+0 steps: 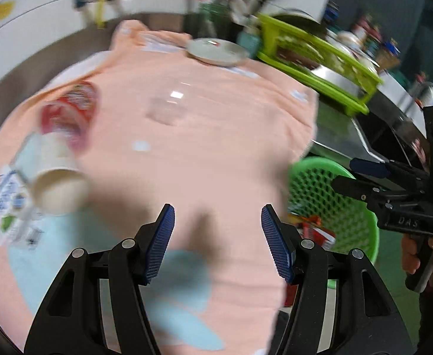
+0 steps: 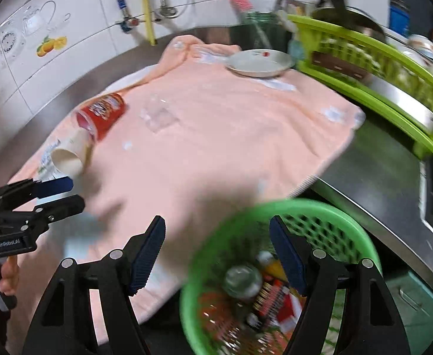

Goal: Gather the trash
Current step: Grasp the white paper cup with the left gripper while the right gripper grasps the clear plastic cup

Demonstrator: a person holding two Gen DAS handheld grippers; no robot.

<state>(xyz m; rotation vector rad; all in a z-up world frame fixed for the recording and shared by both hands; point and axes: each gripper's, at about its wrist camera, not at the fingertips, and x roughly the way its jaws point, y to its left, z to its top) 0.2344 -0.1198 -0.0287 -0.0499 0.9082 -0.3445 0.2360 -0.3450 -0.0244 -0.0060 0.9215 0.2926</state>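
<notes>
A pink towel [image 1: 216,153] covers the counter. A red cup [image 1: 68,112] [image 2: 104,112] lies on its side on the towel, with a white paper cup [image 1: 59,189] [image 2: 68,153] on its side in front of it. Beside them are a printed wrapper [image 1: 6,204] and a clear plastic piece [image 1: 166,109] [image 2: 157,115]. A green basket [image 2: 275,205] [image 1: 361,207] holding trash sits below the counter edge. My left gripper [image 1: 218,236] [image 2: 71,193] hangs open and empty over the towel, right of the cups. My right gripper [image 2: 218,236] [image 1: 345,174] is open and empty over the basket's left rim.
A white plate [image 2: 261,62] rests at the towel's far edge. A lime dish rack [image 2: 379,68] with pans stands at the right on the steel counter [image 2: 379,183]. Pipes and a tiled wall [image 2: 68,29] lie behind. Hands grip both gripper handles.
</notes>
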